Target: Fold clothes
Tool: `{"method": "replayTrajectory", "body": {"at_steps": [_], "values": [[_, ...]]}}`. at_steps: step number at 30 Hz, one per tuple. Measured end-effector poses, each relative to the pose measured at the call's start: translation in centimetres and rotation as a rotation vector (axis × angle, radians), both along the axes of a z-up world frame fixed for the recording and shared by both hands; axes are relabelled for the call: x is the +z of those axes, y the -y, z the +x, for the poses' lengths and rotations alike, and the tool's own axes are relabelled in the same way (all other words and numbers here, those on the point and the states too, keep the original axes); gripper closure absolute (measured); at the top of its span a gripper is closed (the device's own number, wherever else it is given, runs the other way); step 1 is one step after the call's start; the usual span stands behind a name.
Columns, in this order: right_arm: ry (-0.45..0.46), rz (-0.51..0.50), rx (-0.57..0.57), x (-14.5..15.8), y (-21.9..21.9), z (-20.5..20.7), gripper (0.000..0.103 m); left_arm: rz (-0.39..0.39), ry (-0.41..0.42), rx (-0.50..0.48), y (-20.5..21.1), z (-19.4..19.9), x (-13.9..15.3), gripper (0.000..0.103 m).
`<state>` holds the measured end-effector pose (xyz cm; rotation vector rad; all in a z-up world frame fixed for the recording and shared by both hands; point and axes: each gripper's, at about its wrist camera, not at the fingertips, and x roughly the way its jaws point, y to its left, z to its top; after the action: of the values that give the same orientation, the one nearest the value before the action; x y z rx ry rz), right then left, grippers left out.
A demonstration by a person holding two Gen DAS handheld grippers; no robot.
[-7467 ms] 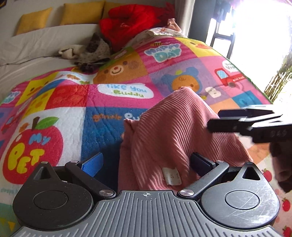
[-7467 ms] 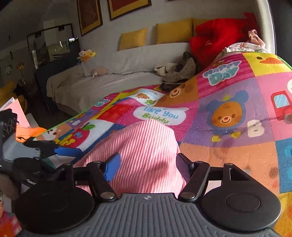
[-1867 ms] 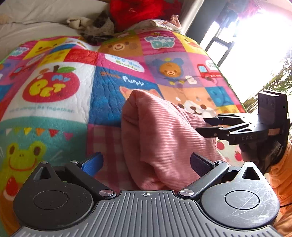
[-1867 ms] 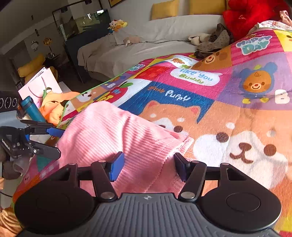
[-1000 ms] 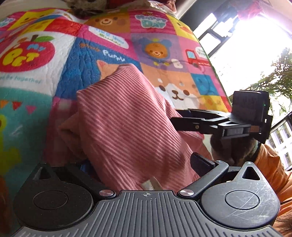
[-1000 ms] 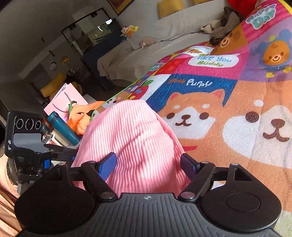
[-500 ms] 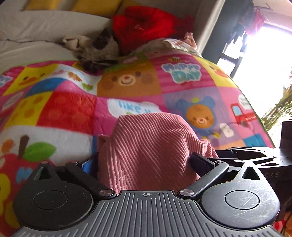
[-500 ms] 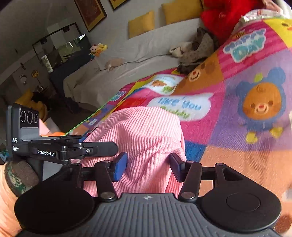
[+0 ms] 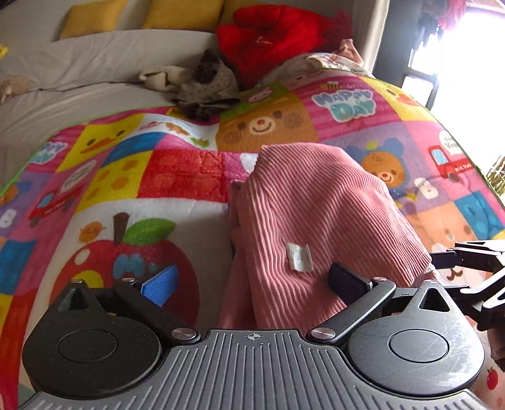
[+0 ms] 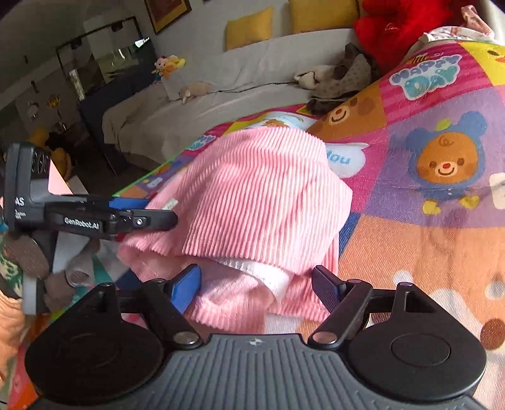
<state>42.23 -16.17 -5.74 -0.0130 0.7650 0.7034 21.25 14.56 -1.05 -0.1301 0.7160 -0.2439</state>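
Note:
A pink ribbed garment lies folded in a mound on the colourful patchwork quilt, a white label showing on it. My left gripper is open at its near left edge: the blue pad stands clear of the cloth and the black pad rests by it. In the right wrist view the pink garment shows a white waistband edge. My right gripper straddles that near edge, its jaws opening, with cloth between them but not pinched. The left gripper touches the garment's left side.
A heap of brown and beige clothes and a red plush lie at the quilt's far end. Yellow cushions sit on the grey bed behind. A dark cabinet stands left of the bed; a bright window is at the right.
The right gripper's jaws have spread wider and no longer pinch the pink garment. The left gripper's blue pad has come free of the cloth, and the garment now rests on the quilt.

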Motion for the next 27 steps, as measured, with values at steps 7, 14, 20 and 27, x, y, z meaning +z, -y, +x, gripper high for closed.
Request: {"method": "replayTrajectory", "body": {"at_steps": [7, 14, 20, 27], "values": [[0.2, -0.123, 0.009, -0.5, -3.1, 0.4, 0.048, 0.067, 0.066, 0.039, 0.6, 1.4, -0.8, 0.0], [0.114, -0.049, -0.055, 0.4, -2.5, 3.5, 0.048, 0.093, 0.069, 0.056, 1.1, 1.7, -0.6, 0.0], [0.124, -0.053, -0.051, 0.2, 1.0, 0.4, 0.022, 0.143, 0.021, 0.089, 4.5, -2.0, -0.8, 0.0], [0.129, -0.076, -0.188, -1.1, 3.3, -0.7, 0.0, 0.235, -0.029, 0.23, 9.0, -5.5, -1.2, 0.0]]}}
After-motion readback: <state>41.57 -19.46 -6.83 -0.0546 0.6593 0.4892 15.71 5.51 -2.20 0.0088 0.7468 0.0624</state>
